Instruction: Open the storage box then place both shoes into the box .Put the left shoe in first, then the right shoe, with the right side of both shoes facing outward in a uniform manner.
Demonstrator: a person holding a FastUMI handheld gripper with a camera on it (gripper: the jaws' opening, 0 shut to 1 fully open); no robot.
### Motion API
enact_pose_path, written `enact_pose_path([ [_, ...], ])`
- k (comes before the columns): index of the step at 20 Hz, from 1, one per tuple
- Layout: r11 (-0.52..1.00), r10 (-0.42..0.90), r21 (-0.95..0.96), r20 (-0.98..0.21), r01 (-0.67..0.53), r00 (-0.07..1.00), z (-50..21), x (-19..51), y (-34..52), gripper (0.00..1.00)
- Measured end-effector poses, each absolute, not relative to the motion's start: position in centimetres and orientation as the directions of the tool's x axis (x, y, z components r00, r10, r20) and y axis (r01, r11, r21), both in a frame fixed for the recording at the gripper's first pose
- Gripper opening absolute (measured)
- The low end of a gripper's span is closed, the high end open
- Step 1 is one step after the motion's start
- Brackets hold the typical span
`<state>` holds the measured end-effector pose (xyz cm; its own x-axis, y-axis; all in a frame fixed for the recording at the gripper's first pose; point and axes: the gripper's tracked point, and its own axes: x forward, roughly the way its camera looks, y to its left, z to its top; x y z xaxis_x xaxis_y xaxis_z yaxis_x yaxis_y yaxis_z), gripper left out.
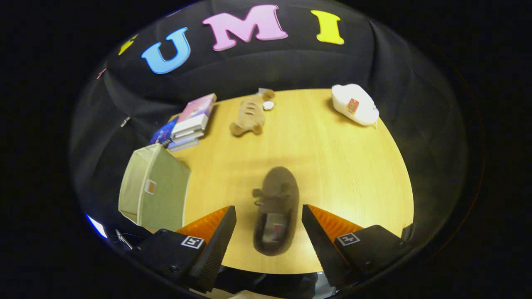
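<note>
Two fingers (pixel 269 216) spread wide, holding nothing, flanking brown shoe (pixel 276 209) on bench (pixel 353 166). Green storage box (pixel 156 189) at left edge.

Your gripper (pixel 269 216) hangs with its fingers spread wide, a brown lace-up shoe (pixel 276 209) lying between them on the wooden table (pixel 341 166), untouched. Left of the left finger stands the green fabric storage box (pixel 156 193). Beyond lie stacked books (pixel 189 122), a plush toy (pixel 249 114) and a white shoe (pixel 355 104).
</note>
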<state>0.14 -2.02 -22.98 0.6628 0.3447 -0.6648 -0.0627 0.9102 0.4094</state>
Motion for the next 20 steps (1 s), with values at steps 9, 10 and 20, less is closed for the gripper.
enact_pose_path([
  [9,0.918,0.368,0.39,-0.757,-0.078,0.541,-30.8,2.6,-1.1,0.95],
  [10,0.922,0.359,0.378,-0.763,-0.08,0.538,-31.4,3.1,-1.0,0.92],
  [20,0.935,0.312,0.355,-0.786,-0.024,0.533,-32.7,3.5,-1.3,0.05],
])
